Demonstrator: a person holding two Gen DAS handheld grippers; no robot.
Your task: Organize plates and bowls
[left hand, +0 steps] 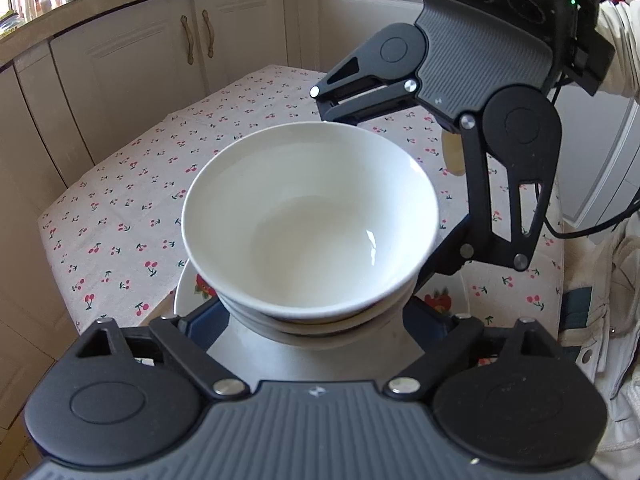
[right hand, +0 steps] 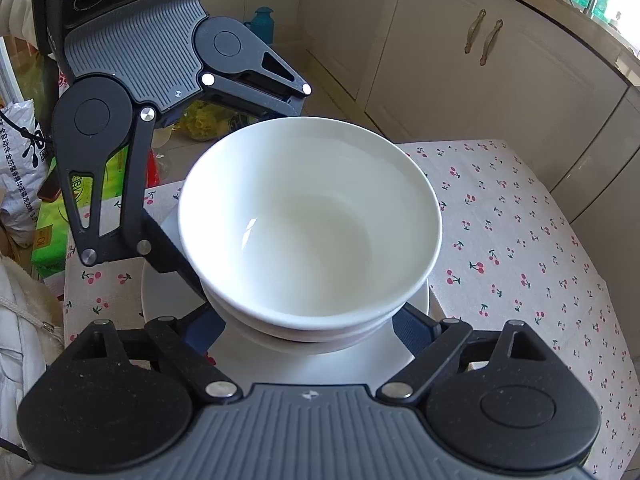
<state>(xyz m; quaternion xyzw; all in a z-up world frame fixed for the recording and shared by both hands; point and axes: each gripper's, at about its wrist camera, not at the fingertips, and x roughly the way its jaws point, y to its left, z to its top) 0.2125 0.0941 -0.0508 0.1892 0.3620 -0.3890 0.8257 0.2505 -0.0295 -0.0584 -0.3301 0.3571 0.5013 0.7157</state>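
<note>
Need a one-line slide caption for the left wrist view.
Stacked white bowls on a plate, both grippers' jaws straddling them, cherry-print tablecloth.

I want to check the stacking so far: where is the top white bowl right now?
In both wrist views the top white bowl sits centre frame, nested on other bowls on a plate, on the cherry-print tablecloth.

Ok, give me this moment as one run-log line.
stack of white bowls on plate | left gripper straddles stack | right gripper straddles stack | grip: cannot tell | cherry-print tablecloth
</note>
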